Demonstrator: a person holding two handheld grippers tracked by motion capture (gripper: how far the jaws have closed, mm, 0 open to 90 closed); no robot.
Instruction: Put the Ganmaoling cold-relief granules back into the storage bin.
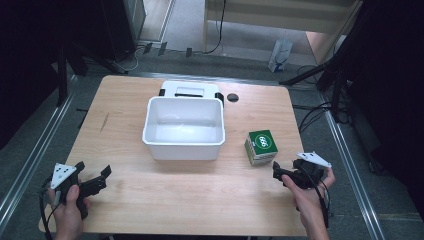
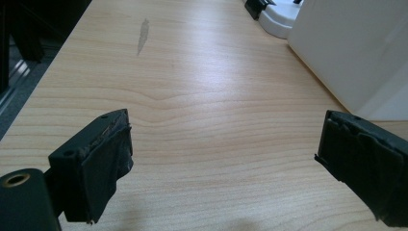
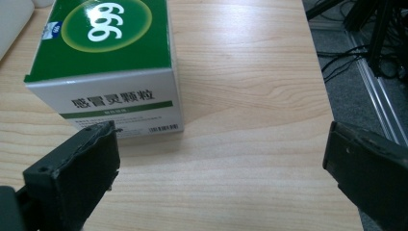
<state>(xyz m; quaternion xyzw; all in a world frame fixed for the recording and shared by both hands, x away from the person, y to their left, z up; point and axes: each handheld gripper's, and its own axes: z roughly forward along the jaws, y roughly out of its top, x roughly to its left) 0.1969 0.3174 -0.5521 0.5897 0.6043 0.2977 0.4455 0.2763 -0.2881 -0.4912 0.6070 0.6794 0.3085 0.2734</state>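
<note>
We are standing right gripper (image 1: 282,173) near box (image 1: 261,147), jaws spread wide, pinching nothing. Box sitting on table (image 1: 125,100), right of white tub (image 1: 183,128). Left gripper (image 1: 92,176) spread too, empty. We are lining jaws squarely around box sides before squeezing gently.

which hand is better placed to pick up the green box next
Right, probably. The right gripper sits just beside the green box, jaws open and empty. The left gripper is at the table's far corner, beyond the white bin.
</note>
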